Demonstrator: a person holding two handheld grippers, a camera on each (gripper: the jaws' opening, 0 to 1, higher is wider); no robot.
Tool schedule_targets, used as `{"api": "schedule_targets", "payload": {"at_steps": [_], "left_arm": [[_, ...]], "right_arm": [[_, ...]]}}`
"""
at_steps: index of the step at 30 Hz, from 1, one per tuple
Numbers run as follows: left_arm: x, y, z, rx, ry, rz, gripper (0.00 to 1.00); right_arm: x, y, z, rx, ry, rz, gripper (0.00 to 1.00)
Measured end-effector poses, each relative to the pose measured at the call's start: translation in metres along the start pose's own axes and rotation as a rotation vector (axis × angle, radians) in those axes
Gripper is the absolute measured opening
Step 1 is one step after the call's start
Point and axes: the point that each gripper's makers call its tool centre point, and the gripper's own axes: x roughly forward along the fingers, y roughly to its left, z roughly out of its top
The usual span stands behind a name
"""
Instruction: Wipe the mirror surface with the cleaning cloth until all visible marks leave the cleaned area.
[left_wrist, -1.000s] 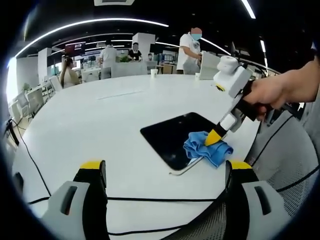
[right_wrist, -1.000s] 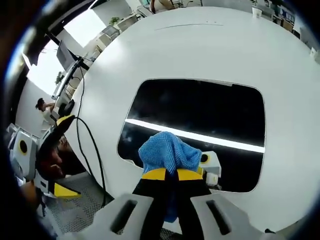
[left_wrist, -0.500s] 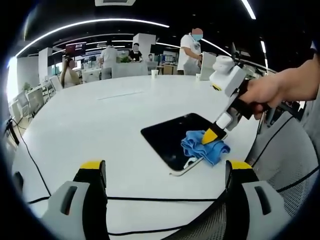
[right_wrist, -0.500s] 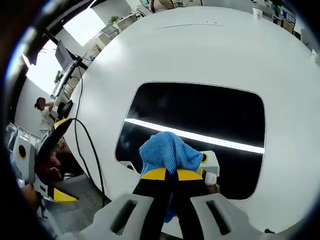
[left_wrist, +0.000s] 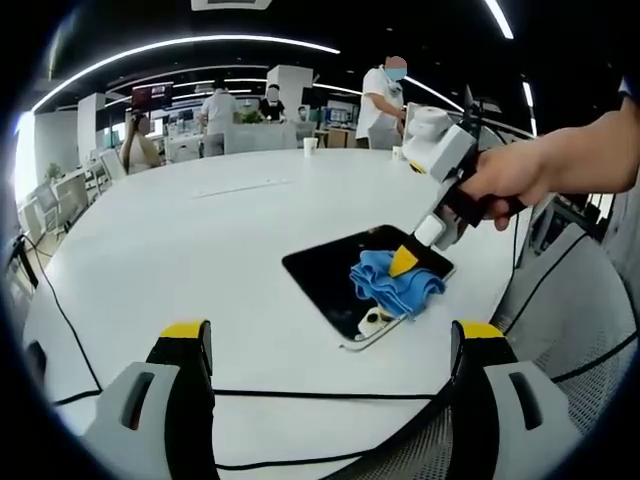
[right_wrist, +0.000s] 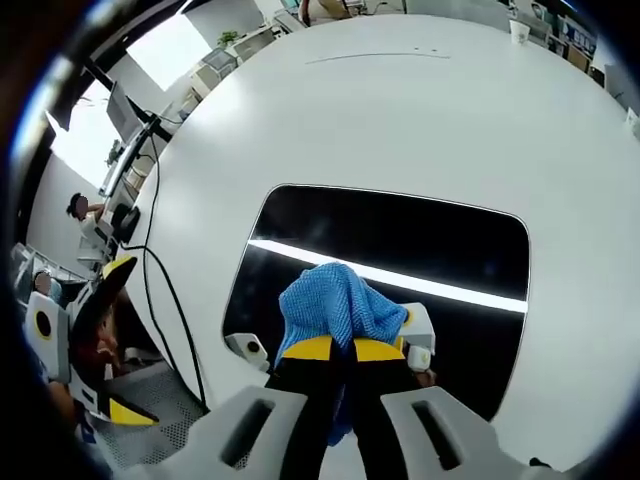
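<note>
Right gripper fingers: yellow-tipped fingers (right_wrist: 312, 348) pressed together, pinching the blue cleaning cloth (right_wrist: 338, 308); cloth bunches up above the tips.
Right gripper: right gripper (right_wrist: 334, 349) low over the mirror; in the left gripper view the right gripper (left_wrist: 403, 263) comes in from the right, held by a hand (left_wrist: 497, 182), tip down into the cloth (left_wrist: 393, 284).
Left gripper fingers: spread wide apart, nothing between them; black with yellow tips, one finger (left_wrist: 187, 345) at lower left, the other at lower right.
Left gripper: left gripper (left_wrist: 335, 330) hangs at the table's near edge, well apart from the mirror; in the right gripper view the left gripper (right_wrist: 90, 345) sits off the table at far left.
Mirror: dark rounded-rectangle mirror (right_wrist: 400, 245) flat on the white table (right_wrist: 400, 110); reflects a bright light strip; mirror (left_wrist: 330, 270) lies near the table's right edge in the left gripper view.
Cloth position: on the mirror's near portion, touching the glass.
Marks: cannot tell if any remain, surface too dark.
Small part: white piece (left_wrist: 375, 320) at the mirror's near corner, maybe a stand.
Cable: black cable (left_wrist: 300, 399) along the table's near edge.
Cup: white cup (left_wrist: 308, 144) at the far side.
Background: people (left_wrist: 381, 100) standing beyond the table.
</note>
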Motion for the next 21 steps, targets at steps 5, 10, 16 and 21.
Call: {"api": "schedule_targets", "payload": {"at_steps": [5,10,16,21], "left_arm": [[0.000,0.000,0.000,0.000,0.002,0.000,0.99],[0.000,0.000,-0.001,-0.003,0.004,-0.001,0.99],[0.001,0.000,-0.002,-0.006,0.006,-0.001,0.99],[0.001,0.001,-0.002,-0.008,0.006,-0.001,0.99]], "right_arm": [[0.002,-0.003,0.008,-0.018,-0.002,-0.006,0.00],[0.006,-0.006,0.019,-0.041,-0.004,-0.015,0.00],[0.008,-0.011,0.030,-0.069,-0.005,-0.024,0.00],[0.010,-0.013,0.038,-0.110,-0.015,-0.023,0.00]]}}
